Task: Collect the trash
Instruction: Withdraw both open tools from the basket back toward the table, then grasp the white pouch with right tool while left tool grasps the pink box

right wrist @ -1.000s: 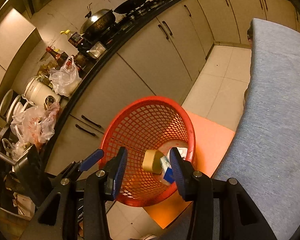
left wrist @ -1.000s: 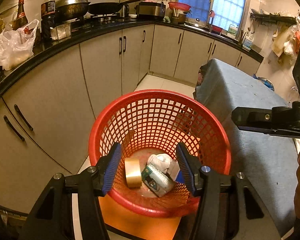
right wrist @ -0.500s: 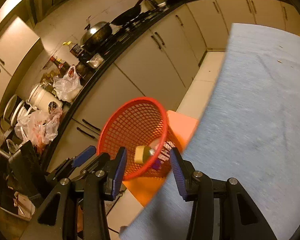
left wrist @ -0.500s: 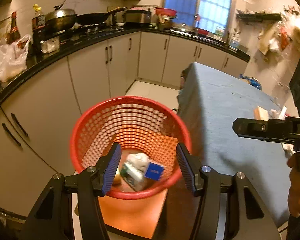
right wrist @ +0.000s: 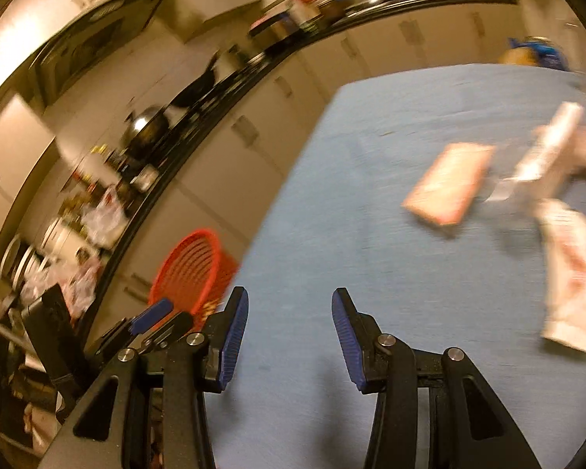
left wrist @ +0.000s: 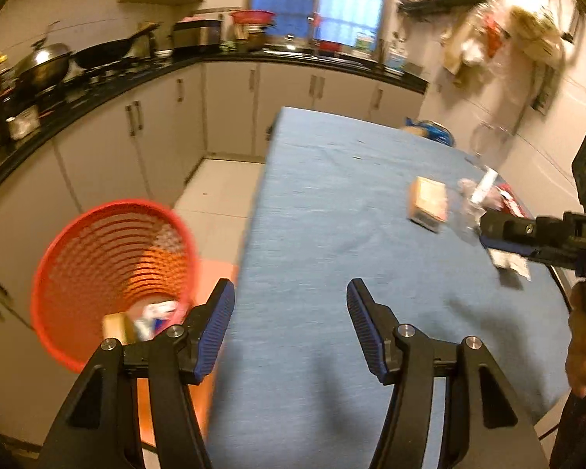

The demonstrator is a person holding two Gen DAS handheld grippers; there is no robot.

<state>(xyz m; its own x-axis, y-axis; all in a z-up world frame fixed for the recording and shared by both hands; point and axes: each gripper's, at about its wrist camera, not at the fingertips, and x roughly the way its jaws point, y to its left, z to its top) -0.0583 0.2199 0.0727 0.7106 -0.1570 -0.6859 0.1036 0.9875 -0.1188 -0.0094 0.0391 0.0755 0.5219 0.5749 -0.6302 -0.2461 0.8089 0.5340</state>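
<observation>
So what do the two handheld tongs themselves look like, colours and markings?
Both the left tongs and right tongs have black angular frames with silver bolts and ribbed blue pads. The right one's body carries white lettering, only partly in view.

Table [left wrist: 332, 234]: blue cloth | far right: flat carton [left wrist: 429, 204], blurred wrappers [right wrist: 574, 273] beside it | floor [left wrist: 218, 191]: red basket [left wrist: 113, 269]

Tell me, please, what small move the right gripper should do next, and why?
Probably reach forward to the flat carton. The right gripper is empty over bare blue tablecloth, its jaws opening, while the carton and wrappers lie ahead on the table, not yet in the red basket.
</observation>
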